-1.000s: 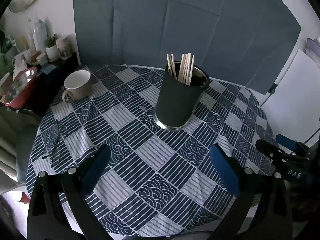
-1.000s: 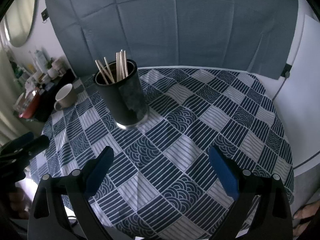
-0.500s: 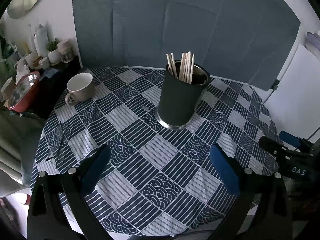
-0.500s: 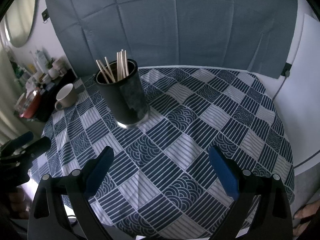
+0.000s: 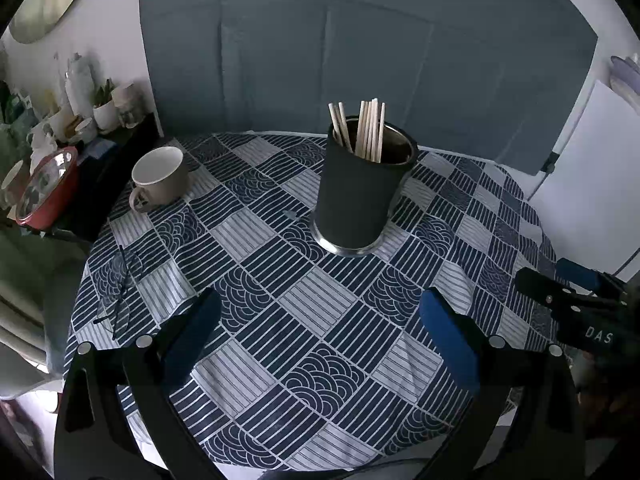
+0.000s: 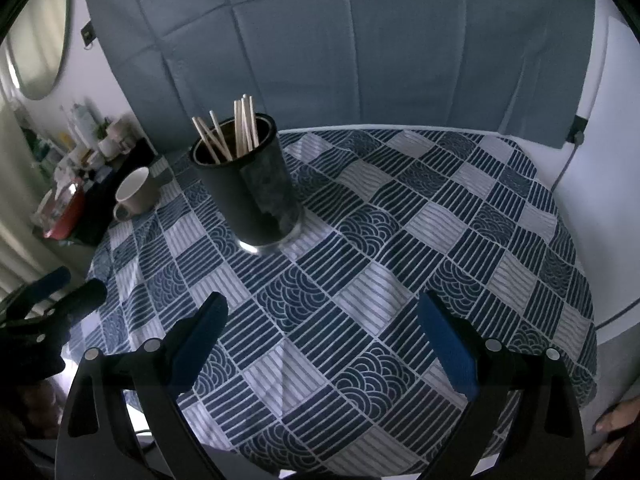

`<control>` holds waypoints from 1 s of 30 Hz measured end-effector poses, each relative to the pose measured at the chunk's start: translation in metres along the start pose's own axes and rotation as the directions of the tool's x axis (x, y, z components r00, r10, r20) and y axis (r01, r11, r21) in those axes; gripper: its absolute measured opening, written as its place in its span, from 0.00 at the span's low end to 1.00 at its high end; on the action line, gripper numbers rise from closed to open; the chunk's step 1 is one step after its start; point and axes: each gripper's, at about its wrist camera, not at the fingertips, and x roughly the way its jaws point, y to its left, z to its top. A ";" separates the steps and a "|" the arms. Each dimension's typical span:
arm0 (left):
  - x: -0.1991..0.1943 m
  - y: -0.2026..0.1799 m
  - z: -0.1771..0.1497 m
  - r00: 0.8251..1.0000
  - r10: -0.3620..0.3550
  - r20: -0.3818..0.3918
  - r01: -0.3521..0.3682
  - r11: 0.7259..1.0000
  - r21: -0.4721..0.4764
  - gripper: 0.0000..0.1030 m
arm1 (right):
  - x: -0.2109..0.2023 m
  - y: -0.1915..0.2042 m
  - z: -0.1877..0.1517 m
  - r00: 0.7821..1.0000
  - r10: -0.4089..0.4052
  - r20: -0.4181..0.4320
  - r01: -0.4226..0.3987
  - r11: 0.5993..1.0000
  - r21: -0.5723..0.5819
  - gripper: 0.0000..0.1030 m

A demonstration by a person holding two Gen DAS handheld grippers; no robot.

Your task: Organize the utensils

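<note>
A dark cylindrical holder (image 5: pixel 358 196) stands upright near the middle of the round table and holds several wooden chopsticks (image 5: pixel 366 128). It also shows in the right wrist view (image 6: pixel 250 184) with the chopsticks (image 6: pixel 236 128). My left gripper (image 5: pixel 320 320) is open and empty, above the table's near edge, well short of the holder. My right gripper (image 6: pixel 320 320) is open and empty, also back from the holder. The right gripper shows at the right edge of the left wrist view (image 5: pixel 572 296); the left gripper shows at the left edge of the right wrist view (image 6: pixel 52 296).
A beige mug (image 5: pixel 158 178) stands at the table's far left. Glasses (image 5: pixel 118 292) lie near the left edge. The blue patterned tablecloth (image 5: pixel 312 300) covers the table. A side shelf holds a red bowl (image 5: pixel 46 190) and jars. A grey cloth hangs behind.
My left gripper has drawn back and up slightly, so more of the table shows. The right gripper has hardly moved. Both stay open.
</note>
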 end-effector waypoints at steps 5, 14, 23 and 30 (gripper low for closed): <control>0.001 0.000 0.000 1.000 0.003 -0.004 -0.003 1.000 -0.002 0.94 | 0.000 0.000 0.000 1.000 0.002 0.001 -0.002 1.000 0.000 0.89; 0.002 0.000 0.000 1.000 0.000 -0.011 0.000 1.000 0.000 0.94 | 0.002 0.000 0.001 1.000 0.007 -0.003 -0.007 1.000 -0.002 0.89; 0.007 0.005 0.000 1.000 0.003 -0.021 -0.003 1.000 -0.016 0.94 | 0.004 0.000 0.000 1.000 0.009 -0.009 -0.009 1.000 -0.002 0.89; 0.008 0.006 -0.001 1.000 -0.001 -0.020 0.001 1.000 -0.014 0.94 | 0.005 0.000 0.001 1.000 0.010 -0.008 -0.010 1.000 -0.014 0.89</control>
